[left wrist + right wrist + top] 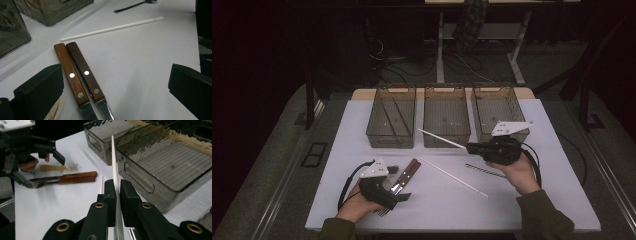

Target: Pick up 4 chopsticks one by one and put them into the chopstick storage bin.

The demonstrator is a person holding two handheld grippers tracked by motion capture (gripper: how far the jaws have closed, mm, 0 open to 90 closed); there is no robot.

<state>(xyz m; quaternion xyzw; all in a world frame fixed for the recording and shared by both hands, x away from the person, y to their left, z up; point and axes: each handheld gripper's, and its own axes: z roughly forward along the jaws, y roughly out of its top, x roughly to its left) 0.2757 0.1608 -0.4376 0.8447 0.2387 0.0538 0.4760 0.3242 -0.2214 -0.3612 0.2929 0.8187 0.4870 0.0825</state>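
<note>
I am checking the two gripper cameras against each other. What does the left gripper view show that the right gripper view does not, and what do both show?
Left gripper view alone: a dark spoon at the top edge, and the left gripper with open jaws over the table.
Right gripper view alone: the right gripper shut on a white chopstick, and the ribbed floor of a bin.
Both: the two wooden-handled utensils side by side, and the white chopstick on the table.

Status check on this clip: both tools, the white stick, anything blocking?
Right tool shut on white chopstick, lifted near middle bin. Left tool open over two wooden-handled utensils. Nothing in the way.
</note>
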